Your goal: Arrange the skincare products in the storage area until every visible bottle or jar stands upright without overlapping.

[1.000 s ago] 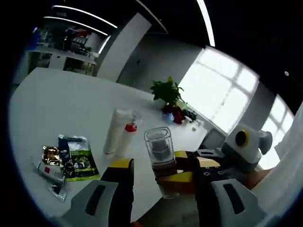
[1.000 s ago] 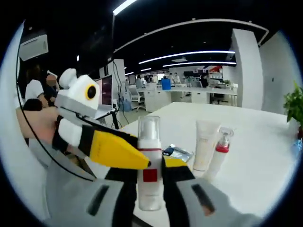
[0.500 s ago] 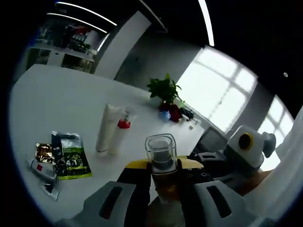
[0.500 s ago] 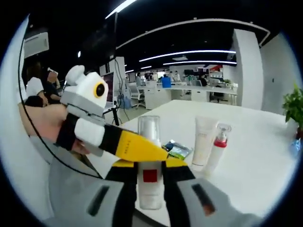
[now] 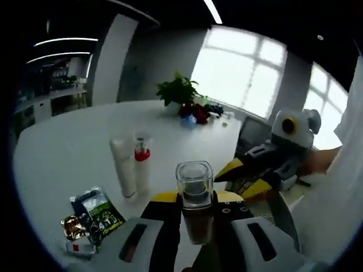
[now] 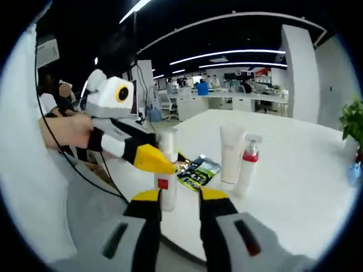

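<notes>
Pump bottle (image 5: 194, 195) with clear square cap and red-labelled white body, upright near the table's near edge, clamped between the yellow-tipped jaws of the left gripper (image 5: 195, 207); same bottle (image 6: 165, 180) seen from the right gripper view, with the left gripper (image 6: 153, 161) reaching in from the left and pinching it at mid-height. Cap transparent and glossy, a pale pump head visible inside.

Farther in on the table, standing upright side by side and just touching or nearly so: a smooth white squeeze tube (image 5: 122, 168) resting on its flat cap, and a slim spray bottle (image 5: 141, 170) with a red collar and clear cap. Same pair in the right gripper view, tube (image 6: 230, 157) on the left, spray bottle (image 6: 247, 165) on the right.

Left of the held bottle, lying flat: a green-and-black foil sachet (image 5: 100, 215), a crinkled gold sachet (image 5: 74, 226) beside it, and a small flat white tube (image 5: 79, 248) nearer the edge. Green sachet (image 6: 198, 171) also visible between the held bottle and the squeeze tube.

Right gripper (image 6: 177, 207) apart from the bottle, jaws spread with nothing between them. Matte white table (image 6: 295, 170), broad and rounded. Potted green plant (image 5: 179, 93) at the far end, before bright windows.
</notes>
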Demonstrator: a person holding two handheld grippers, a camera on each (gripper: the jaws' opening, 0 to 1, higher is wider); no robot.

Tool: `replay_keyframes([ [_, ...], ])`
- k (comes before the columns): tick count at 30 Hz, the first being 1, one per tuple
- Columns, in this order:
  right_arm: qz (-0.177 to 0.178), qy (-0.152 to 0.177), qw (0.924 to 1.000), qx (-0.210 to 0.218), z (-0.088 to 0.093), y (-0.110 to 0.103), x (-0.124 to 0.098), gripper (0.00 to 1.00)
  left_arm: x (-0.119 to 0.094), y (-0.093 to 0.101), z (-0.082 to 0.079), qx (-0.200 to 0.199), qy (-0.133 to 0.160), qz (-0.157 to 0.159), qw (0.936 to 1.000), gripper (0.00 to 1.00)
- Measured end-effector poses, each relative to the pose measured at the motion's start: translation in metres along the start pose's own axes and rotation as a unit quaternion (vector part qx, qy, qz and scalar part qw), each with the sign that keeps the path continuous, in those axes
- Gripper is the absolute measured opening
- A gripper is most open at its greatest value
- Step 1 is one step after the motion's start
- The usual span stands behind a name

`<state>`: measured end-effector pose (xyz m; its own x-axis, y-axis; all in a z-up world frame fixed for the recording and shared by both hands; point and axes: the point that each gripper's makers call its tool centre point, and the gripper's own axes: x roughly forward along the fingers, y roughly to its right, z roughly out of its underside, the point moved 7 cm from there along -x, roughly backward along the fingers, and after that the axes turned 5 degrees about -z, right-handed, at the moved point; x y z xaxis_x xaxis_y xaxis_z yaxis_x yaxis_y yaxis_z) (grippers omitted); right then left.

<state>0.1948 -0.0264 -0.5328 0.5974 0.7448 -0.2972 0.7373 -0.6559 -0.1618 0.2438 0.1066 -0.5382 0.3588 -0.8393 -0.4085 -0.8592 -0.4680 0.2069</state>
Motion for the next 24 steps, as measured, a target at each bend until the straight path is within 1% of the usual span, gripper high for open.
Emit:
replay_keyframes([
  [1, -0.012, 0.016, 0.9998, 0.008, -0.007, 0.000, 0.000, 0.30, 0.002, 0.000, 0.000, 0.016, -0.007, 0.007, 0.9998, 0.18],
  [3, -0.033, 0.030, 0.9989, 0.013, -0.016, 0.000, 0.004, 0.32, 0.006, 0.002, 0.000, 0.039, -0.020, 0.023, 0.9988, 0.18],
  [6, -0.049, 0.034, 0.9982, 0.005, -0.022, -0.001, 0.013, 0.32, 0.012, 0.005, 0.000, 0.065, -0.032, 0.042, 0.9965, 0.18],
  [10, -0.064, 0.039, 0.9971, 0.013, -0.023, 0.001, 0.024, 0.32, 0.018, 0.009, -0.002, 0.087, -0.037, 0.064, 0.9935, 0.18],
  [13, -0.065, 0.033, 0.9972, 0.015, -0.020, 0.004, 0.028, 0.31, 0.021, 0.010, -0.004, 0.098, -0.037, 0.077, 0.9915, 0.18],
  [14, -0.070, 0.037, 0.9966, 0.021, -0.019, 0.005, 0.027, 0.28, 0.022, 0.009, -0.004, 0.103, -0.040, 0.079, 0.9907, 0.18],
  [17, -0.069, 0.037, 0.9965, 0.028, -0.017, 0.009, 0.027, 0.23, 0.024, 0.008, -0.004, 0.104, -0.040, 0.090, 0.9896, 0.18],
  [19, -0.069, 0.039, 0.9963, 0.034, -0.016, 0.011, 0.028, 0.22, 0.025, 0.007, -0.004, 0.106, -0.041, 0.096, 0.9889, 0.18],
  [24, -0.051, 0.039, 0.9972, 0.038, -0.015, 0.015, 0.028, 0.21, 0.032, 0.004, -0.004, 0.104, -0.041, 0.102, 0.9885, 0.18],
])
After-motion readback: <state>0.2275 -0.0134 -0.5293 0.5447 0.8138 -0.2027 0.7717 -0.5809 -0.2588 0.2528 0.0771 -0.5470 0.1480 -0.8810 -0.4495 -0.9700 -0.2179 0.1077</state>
